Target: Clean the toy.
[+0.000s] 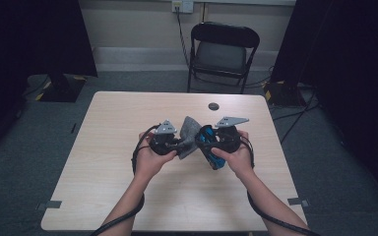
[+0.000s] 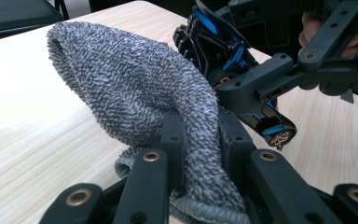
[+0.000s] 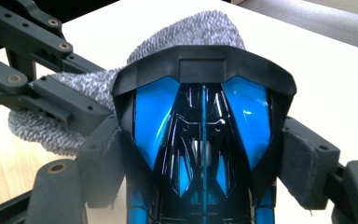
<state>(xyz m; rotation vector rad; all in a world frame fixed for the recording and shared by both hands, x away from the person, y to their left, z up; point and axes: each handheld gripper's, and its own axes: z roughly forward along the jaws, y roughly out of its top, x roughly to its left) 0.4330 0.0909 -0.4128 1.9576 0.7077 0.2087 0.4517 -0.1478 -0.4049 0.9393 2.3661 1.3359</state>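
**Wiping the toy car with a cloth**

A pale wooden table (image 1: 128,162) stands in a dim room, with a folding chair (image 1: 222,51) at the top centre of the high view. At mid-frame the left gripper (image 1: 177,143) is clenched on a grey cloth (image 2: 135,88), its jaws pinching a fold. The right gripper (image 1: 207,143) grasps a black-and-blue toy car (image 3: 203,140), padded jaws pressed on both flanks, held above the tabletop. The cloth bulges against the car's side; contact looks likely, though the angle leaves it uncertain. The step in hand seems to be wiping. Next, the cloth should be drawn along the body while the car is kept steady.
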